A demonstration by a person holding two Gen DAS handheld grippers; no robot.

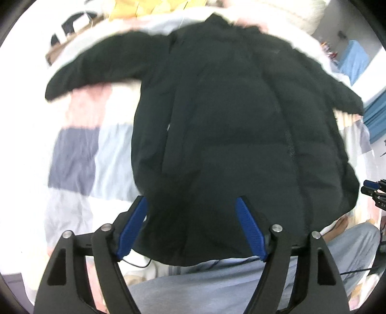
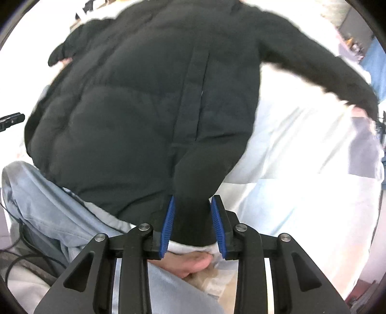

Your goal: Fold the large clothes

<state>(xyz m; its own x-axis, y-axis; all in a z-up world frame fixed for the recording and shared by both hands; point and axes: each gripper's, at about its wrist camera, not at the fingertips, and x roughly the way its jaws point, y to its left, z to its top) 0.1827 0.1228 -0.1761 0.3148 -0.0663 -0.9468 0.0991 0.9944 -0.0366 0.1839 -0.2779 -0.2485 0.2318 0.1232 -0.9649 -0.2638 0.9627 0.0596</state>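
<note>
A large black puffer jacket [image 1: 217, 108] lies front up on a patchwork bedspread [image 1: 77, 154], sleeves spread out to both sides. My left gripper [image 1: 193, 205] is open, its blue pads wide apart over the jacket's near hem. In the right wrist view the jacket [image 2: 135, 108] fills the middle. My right gripper [image 2: 193, 205] is shut on a bunched corner of the jacket's hem [image 2: 193, 212] and holds it lifted. The right gripper's tip also shows at the right edge of the left wrist view [image 1: 374, 190].
The person's legs in light blue jeans [image 1: 217, 285] and a bare foot [image 2: 190, 263] are just below the hem. A dark cable [image 2: 26, 258] lies by the jeans. Yellow cushions [image 1: 149, 9] sit at the bed's far end. Blue furniture [image 1: 354, 60] stands to the right.
</note>
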